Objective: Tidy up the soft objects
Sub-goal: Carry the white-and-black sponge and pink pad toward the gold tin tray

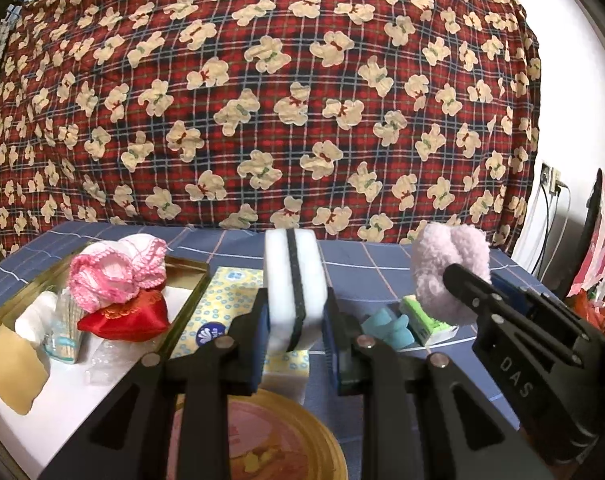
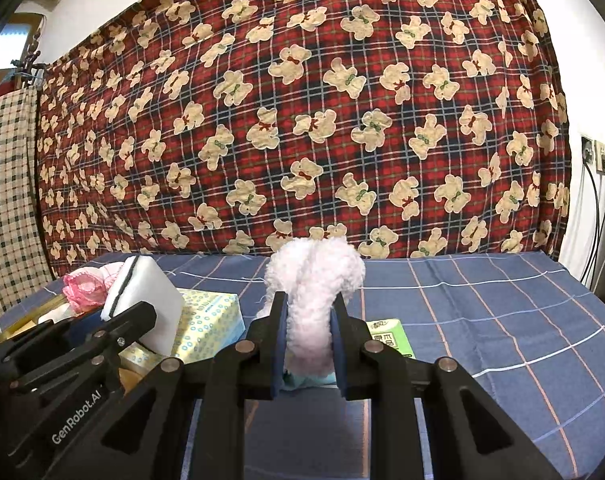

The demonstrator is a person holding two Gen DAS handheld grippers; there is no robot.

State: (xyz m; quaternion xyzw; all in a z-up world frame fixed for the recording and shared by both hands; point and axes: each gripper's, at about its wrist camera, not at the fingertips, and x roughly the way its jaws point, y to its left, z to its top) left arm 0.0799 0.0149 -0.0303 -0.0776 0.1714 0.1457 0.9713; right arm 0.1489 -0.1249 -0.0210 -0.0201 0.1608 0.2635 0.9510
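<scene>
Nearest to us, our left gripper (image 1: pixel 296 316) is clamped on a white sponge (image 1: pixel 292 280) with a dark stripe, held upright above the table, and our right gripper (image 2: pixel 308 340) is squeezed tight on a fluffy pale-pink sock (image 2: pixel 314 284), also lifted clear of the surface. Under both tools lies a blue checked tablecloth (image 2: pixel 482 312) crossed by white and pink lines. We see a gold-rimmed tray (image 1: pixel 190 280) on the left of it, holding a pink crocheted piece (image 1: pixel 114 268), a red satin pouch (image 1: pixel 126 318) and a white wad (image 1: pixel 34 316). Just beside the tray rests a yellow tissue pack (image 1: pixel 218 308) printed with blue rings, and a green tissue packet (image 2: pixel 388 338) lies further right next to a blue soft item (image 1: pixel 386 326). A round gold tin lid (image 1: pixel 286 436) sits below our left tool. Behind the table hangs a red plaid sheet (image 1: pixel 302 100) covered in cream bears, with a beige checked cloth (image 2: pixel 6 200) to its left and a white wall with a socket (image 2: pixel 594 154) and cables to the right. We read "GenRobot.AI" on one tool's body and "DAS" on the other; the packet lettering is too small to read.
</scene>
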